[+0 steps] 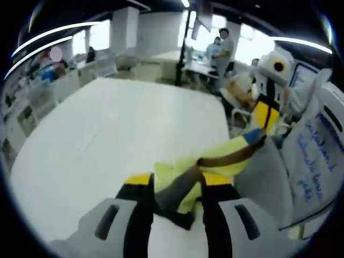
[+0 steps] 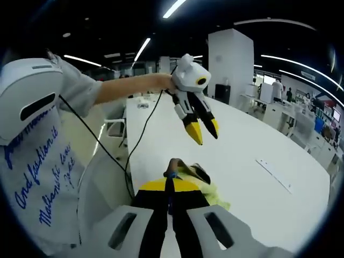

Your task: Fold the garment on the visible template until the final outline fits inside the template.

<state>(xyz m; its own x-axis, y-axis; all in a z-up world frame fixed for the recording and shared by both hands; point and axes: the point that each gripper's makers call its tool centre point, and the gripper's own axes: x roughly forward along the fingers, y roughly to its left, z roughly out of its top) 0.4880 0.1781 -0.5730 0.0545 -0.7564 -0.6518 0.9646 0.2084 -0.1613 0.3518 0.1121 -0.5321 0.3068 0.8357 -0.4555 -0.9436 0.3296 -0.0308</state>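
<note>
The left hand-held gripper [image 1: 178, 183] has its jaws apart and holds nothing. In the right gripper view it hangs in the air above the table [image 2: 242, 161], carried by a hand [image 2: 161, 81], with its yellow tips pointing down toward the cloth. In its own view the garment [image 1: 172, 173] is just ahead of the jaws. It is a yellow-green piece with dark bands, bunched at the near edge of the table [image 1: 107, 134], and it runs away toward 2 o'clock.

At that far end the right hand-held gripper [image 1: 266, 115] has hold of it. In its own view its jaws [image 2: 172, 185] are clenched on a corner of the garment [image 2: 207, 188], and the rest trails off at 1 o'clock. I cannot make out the template on the white table top.

The garment looks thin, light and quite limp. It sags between the held corner and the bunched heap, so I judge it will not keep any shape by itself. A pinch on one layer may slip, so it seems better to take a hem or a corner. The free gripper would best take the opposite corner, so that the cloth can be pulled flat before folding.
</note>
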